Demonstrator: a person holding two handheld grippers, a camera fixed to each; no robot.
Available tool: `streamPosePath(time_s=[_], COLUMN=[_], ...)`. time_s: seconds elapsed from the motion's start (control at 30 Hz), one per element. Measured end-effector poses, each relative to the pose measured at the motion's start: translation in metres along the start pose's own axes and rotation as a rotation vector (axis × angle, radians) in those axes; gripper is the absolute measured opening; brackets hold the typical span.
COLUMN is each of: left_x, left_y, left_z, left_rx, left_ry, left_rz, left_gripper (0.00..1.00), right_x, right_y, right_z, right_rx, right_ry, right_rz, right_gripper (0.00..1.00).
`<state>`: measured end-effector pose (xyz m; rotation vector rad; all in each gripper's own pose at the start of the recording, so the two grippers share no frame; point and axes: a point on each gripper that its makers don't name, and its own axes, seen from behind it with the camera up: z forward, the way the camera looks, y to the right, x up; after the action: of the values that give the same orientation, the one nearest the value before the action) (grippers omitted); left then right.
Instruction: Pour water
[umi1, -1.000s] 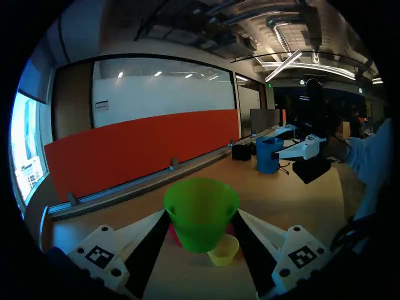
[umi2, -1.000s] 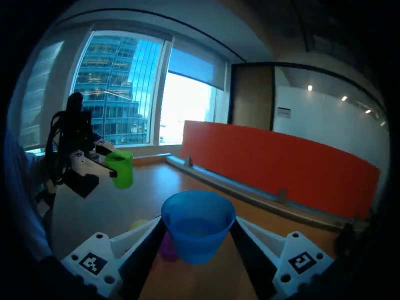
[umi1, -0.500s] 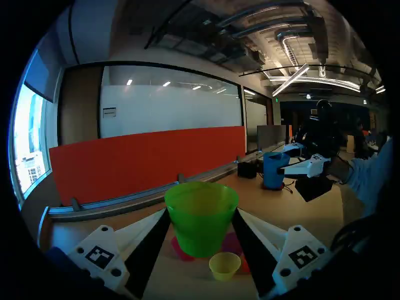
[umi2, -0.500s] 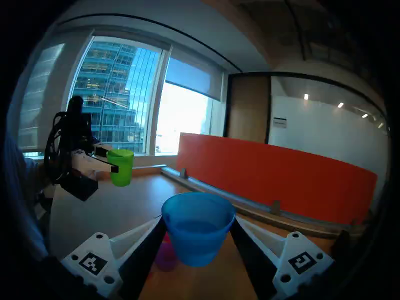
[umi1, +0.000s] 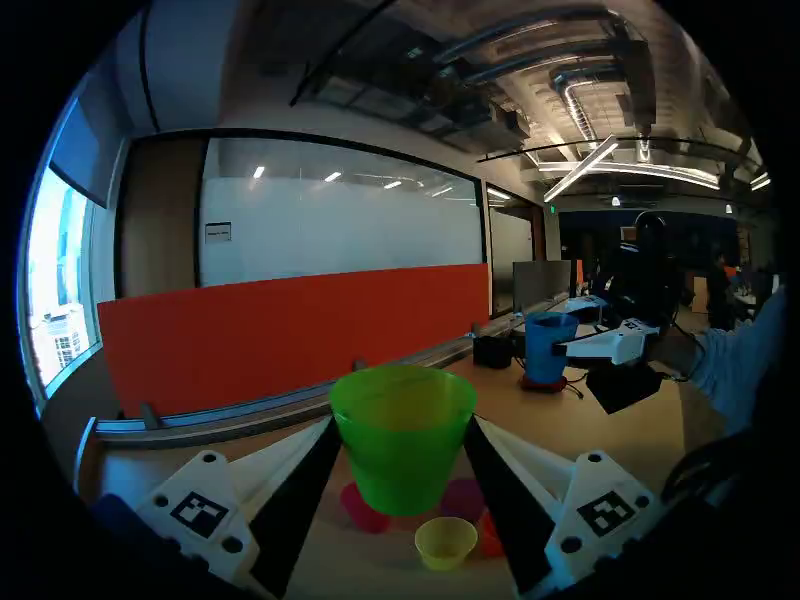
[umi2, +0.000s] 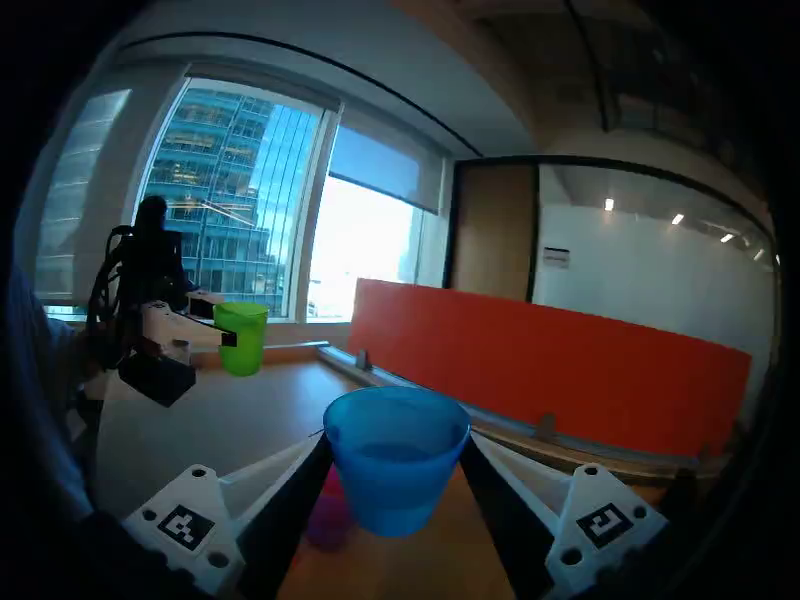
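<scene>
In the left gripper view, my left gripper (umi1: 402, 440) is shut on a green cup (umi1: 403, 435), held upright above the wooden table (umi1: 640, 440). The right gripper (umi1: 575, 347) appears farther off at the right there, holding a blue cup (umi1: 545, 346). In the right gripper view, my right gripper (umi2: 396, 470) is shut on the blue cup (umi2: 396, 470), which holds water and stands upright. The left gripper (umi2: 215, 335) with the green cup (umi2: 242, 337) hangs at the left, apart from the blue cup.
Small cups lie on the table below the green cup: a yellow one (umi1: 446, 541) and pink ones (umi1: 362, 507). A purple cup (umi2: 328, 518) sits under the blue cup. An orange divider panel (umi1: 280, 330) runs along the table's far edge. A person's sleeve (umi1: 735, 350) is at the right.
Both grippers have risen with their cups; the table and small cups sit lower in each view. The cups stay upright and gripped.
</scene>
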<state>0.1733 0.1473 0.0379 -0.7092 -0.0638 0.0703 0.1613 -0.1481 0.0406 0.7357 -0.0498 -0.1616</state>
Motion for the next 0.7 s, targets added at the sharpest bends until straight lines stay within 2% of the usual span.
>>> streamPosePath(time_s=[0.33, 0.7], left_x=[-0.002, -0.011], left_y=[0.004, 0.018], left_z=[0.001, 0.008], left_rx=[-0.016, -0.053], left_ry=[-0.003, -0.009], left_rz=[0.006, 0.012], left_gripper=[0.85, 0.85], right_x=[0.003, 0.017], right_y=[-0.004, -0.008], right_z=[0.0, 0.006], right_rx=[0.016, 0.042], right_ry=[0.0, 0.013], right_rz=[-0.004, -0.048], right_gripper=[0.9, 0.9])
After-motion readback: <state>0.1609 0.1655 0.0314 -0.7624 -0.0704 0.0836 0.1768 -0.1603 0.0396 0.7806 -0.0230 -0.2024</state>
